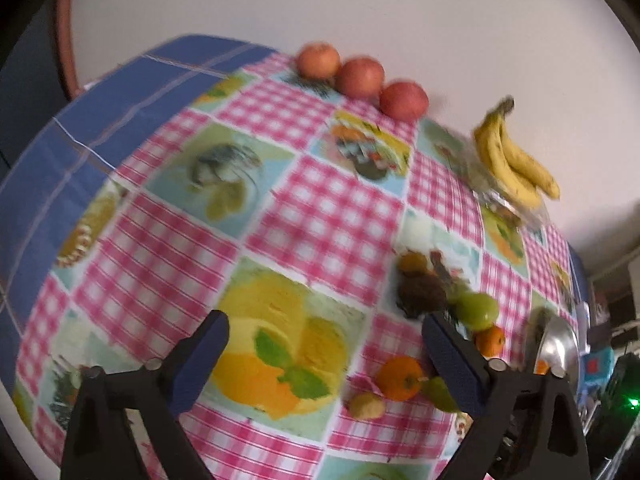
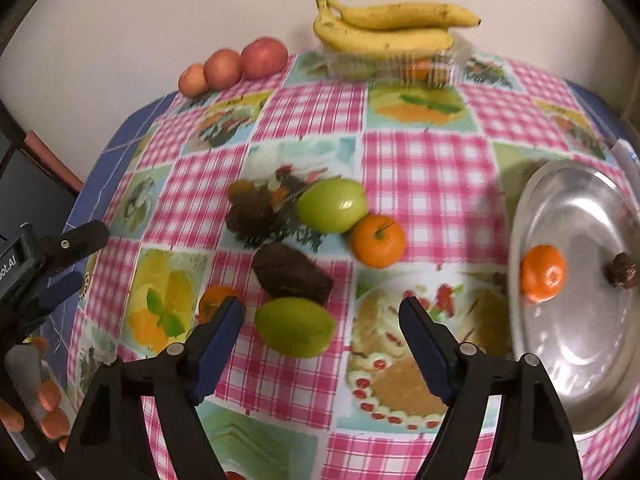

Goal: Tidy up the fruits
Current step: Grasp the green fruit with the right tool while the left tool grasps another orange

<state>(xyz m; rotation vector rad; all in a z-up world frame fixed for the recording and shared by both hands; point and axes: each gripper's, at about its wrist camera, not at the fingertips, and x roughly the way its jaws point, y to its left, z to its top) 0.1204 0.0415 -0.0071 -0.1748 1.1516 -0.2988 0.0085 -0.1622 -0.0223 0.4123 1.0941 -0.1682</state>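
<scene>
Fruits lie loose on the checked desk [image 2: 424,184] — a smooth green oval fruit [image 2: 295,327] sits at twelve o'clock of the right hand-held gripper [image 2: 322,320], whose jaws stand wide and empty. It looks firm, slippery — grip its middle.

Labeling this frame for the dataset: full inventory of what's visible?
apples: 3, red, row at back edge by wall
bananas: 1 bunch, yellow, on clear container
green fruits: 2, mid-table
oranges: 4, three on cloth, one on tray
brown fruit: 1, between green fruits
tray: 1, silver, right side
tablecloth: 1, pink check
left gripper: open
right gripper: open, above near green fruit
</scene>
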